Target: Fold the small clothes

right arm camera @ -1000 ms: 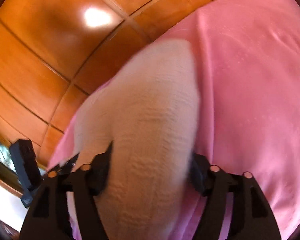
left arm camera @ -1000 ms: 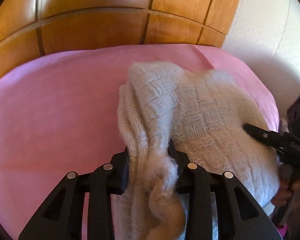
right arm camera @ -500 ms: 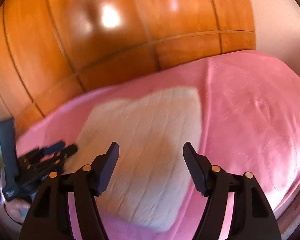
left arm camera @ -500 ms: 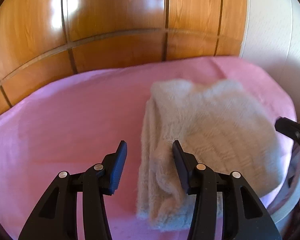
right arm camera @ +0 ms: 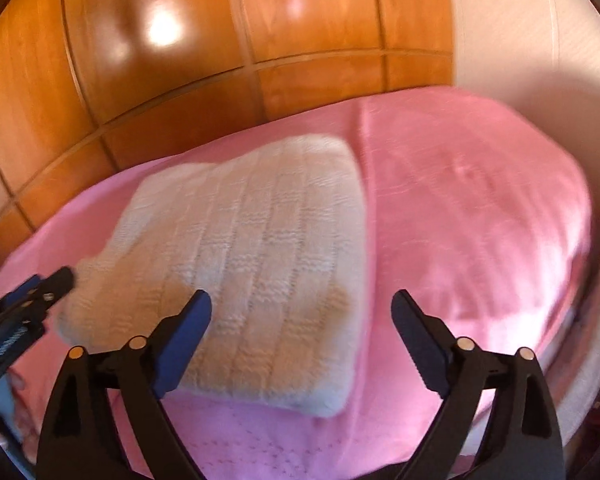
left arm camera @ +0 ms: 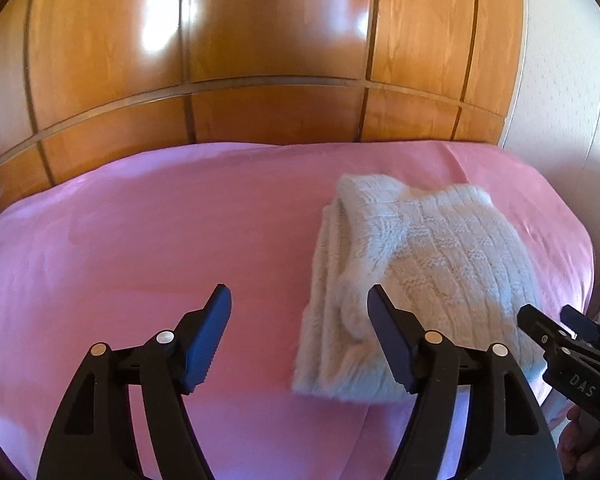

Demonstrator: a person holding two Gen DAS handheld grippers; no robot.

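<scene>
A cream knitted garment (left arm camera: pixel 420 280) lies folded in a thick rectangle on the pink sheet (left arm camera: pixel 160 240). My left gripper (left arm camera: pixel 300 332) is open and empty, held above the sheet just left of the garment's near edge. My right gripper (right arm camera: pixel 302 336) is open and empty, above the garment's near right corner (right arm camera: pixel 252 264). The right gripper also shows at the right edge of the left wrist view (left arm camera: pixel 556 328), and the left gripper at the left edge of the right wrist view (right arm camera: pixel 28 296).
A glossy wooden panelled wall (left arm camera: pixel 260 60) rises behind the bed. A white padded surface (left arm camera: pixel 560 100) stands at the right. The pink sheet drops off at the bed's right edge (right arm camera: pixel 572 240).
Both grippers have let go of the garment, opened and pulled back. The garment now lies flat and folded on the sheet.
</scene>
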